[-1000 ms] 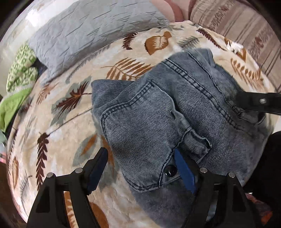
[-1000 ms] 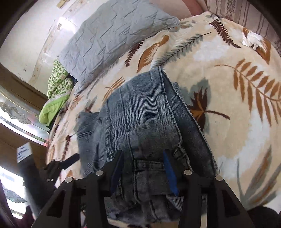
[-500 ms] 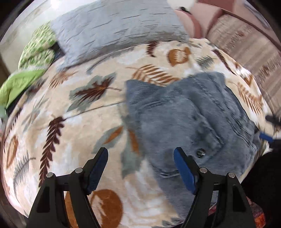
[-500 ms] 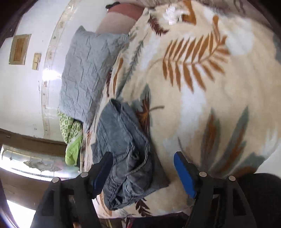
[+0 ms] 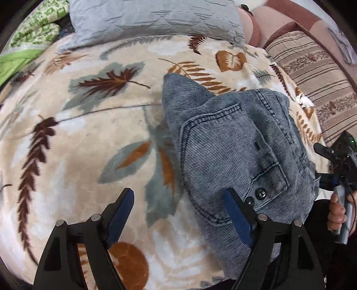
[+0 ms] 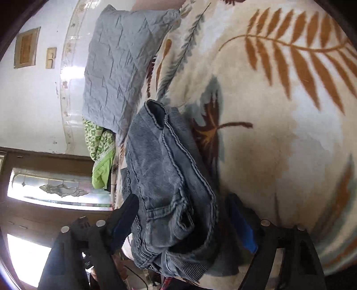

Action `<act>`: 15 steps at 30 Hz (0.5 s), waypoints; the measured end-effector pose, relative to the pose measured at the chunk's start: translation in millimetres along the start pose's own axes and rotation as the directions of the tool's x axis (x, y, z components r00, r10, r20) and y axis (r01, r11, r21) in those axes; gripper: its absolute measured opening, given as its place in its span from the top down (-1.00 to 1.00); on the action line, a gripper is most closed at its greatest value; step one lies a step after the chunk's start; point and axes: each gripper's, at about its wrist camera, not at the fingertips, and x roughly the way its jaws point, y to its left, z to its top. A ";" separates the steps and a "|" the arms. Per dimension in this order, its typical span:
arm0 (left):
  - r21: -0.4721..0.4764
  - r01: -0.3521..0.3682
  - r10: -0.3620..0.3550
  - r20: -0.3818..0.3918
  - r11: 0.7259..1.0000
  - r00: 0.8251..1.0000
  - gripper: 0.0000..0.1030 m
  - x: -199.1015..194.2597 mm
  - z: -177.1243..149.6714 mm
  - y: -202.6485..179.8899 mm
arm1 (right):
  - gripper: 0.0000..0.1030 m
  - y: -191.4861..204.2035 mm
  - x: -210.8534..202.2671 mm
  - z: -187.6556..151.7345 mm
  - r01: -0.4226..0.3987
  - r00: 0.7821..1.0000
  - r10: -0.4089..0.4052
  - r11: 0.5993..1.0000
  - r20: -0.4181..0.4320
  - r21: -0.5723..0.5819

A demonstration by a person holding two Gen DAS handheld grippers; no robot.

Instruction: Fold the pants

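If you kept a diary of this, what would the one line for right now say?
pants: folded on blanket | left gripper: open, empty | right gripper: jaws just opened, straddling pants | stage: released

**Camera placement, both wrist views**

Left wrist view: camera sits just behind the left gripper (image 5: 178,214), looks steeply down onto the leaf-print blanket (image 5: 89,138) from close above. The folded pants (image 5: 234,145) fill the right half; grey pillow (image 5: 156,20) along the top edge. At the right edge, a hand (image 5: 337,212) holds the right gripper's handle.

Right wrist view: camera behind the right gripper (image 6: 185,225), rolled sideways, aimed shallower across the bed, very close to the pants (image 6: 169,183), with wall (image 6: 33,100) and window (image 6: 55,187) at left.

Shared: pants, blanket (image 6: 279,133), pillow (image 6: 120,62), green cloth (image 5: 33,29) (image 6: 100,156).
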 end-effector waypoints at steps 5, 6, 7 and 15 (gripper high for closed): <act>-0.019 0.122 -0.122 -0.016 0.992 0.992 -0.61 12.0 7.4 -1.9 | -0.66 19.7 21.2 3.3 -0.023 0.994 0.008 0.991 -0.111 -0.133; -0.005 0.144 -0.144 -0.015 0.990 0.989 -0.61 13.7 8.4 -5.2 | -0.66 25.6 28.3 2.6 -0.029 0.990 0.006 0.986 -0.140 -0.162; 0.010 0.160 -0.160 -0.017 0.987 0.987 -0.61 15.3 9.0 -9.1 | -0.66 34.2 36.6 -0.3 -0.024 0.986 -0.012 0.977 -0.168 -0.210; 0.080 0.173 -0.175 0.021 0.982 0.984 -0.39 27.2 13.6 -29.8 | -0.40 60.8 61.1 -3.6 0.102 0.978 -0.157 0.934 -0.137 -0.341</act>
